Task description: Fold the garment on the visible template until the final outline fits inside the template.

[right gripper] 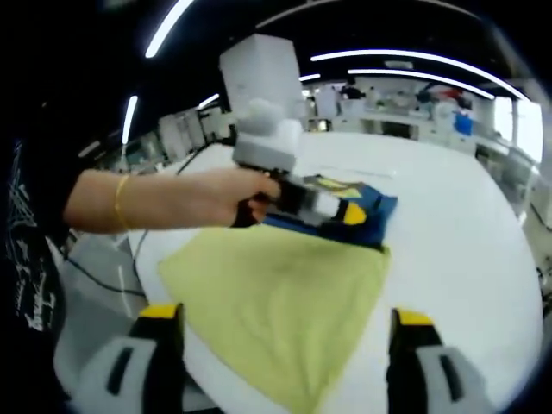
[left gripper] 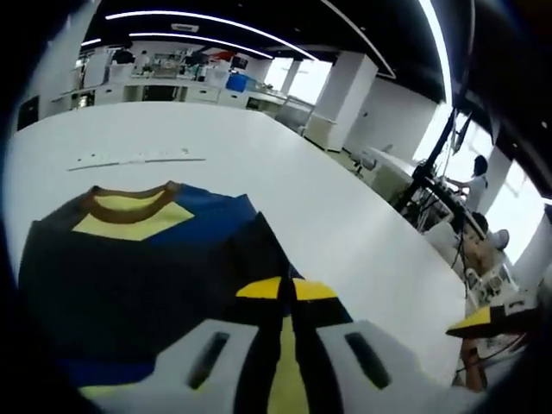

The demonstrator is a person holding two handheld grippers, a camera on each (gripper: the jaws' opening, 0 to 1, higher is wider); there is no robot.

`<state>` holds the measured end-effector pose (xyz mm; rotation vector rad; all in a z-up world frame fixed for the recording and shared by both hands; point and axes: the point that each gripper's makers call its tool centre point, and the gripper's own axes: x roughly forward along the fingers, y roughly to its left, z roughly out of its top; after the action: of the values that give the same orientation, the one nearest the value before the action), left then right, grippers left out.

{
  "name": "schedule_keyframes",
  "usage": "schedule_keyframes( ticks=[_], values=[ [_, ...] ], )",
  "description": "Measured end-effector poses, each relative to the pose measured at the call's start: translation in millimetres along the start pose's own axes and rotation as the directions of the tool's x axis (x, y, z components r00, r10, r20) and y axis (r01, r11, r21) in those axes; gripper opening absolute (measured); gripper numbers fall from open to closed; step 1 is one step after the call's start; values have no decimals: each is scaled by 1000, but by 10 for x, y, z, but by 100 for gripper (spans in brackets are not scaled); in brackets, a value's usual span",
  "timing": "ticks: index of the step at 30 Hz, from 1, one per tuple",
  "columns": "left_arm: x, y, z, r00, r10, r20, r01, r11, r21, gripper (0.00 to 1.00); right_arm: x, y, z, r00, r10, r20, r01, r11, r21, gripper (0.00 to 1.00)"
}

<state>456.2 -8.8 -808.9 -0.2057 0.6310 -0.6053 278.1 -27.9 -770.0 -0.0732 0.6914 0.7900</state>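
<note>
Here the garment [left gripper: 147, 267], a dark T-shirt with a yellow neck panel, is lying across the lower left of the left gripper view, with the left gripper [left gripper: 284, 290] pressing together, seemingly on its fabric. Lower down in the right gripper view, the right gripper [right gripper: 283, 323] is standing spread above the yellow-green template [right gripper: 285, 302]. Soft and limp, the cloth is probably best pinched at hems or corners.

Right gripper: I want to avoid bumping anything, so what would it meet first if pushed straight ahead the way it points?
Probably the yellow-green cloth, which lies on the white table directly ahead of the open right gripper. Depth is unclear, so it might pass just over the cloth.
</note>
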Motion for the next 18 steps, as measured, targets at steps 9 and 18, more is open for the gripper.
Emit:
schedule_keyframes(
  ticks=[9,18],
  values=[
    [-66,-30,-87,1000,-23,-8,23,996,85,14,23,38,-10,1000,11,-4,-11,1000,-1,99],
    [-123,-7,85,998,-39,55,31,989,142,50,32,55,18,999,32,-5,-32,999,-17,99]
  ],
)
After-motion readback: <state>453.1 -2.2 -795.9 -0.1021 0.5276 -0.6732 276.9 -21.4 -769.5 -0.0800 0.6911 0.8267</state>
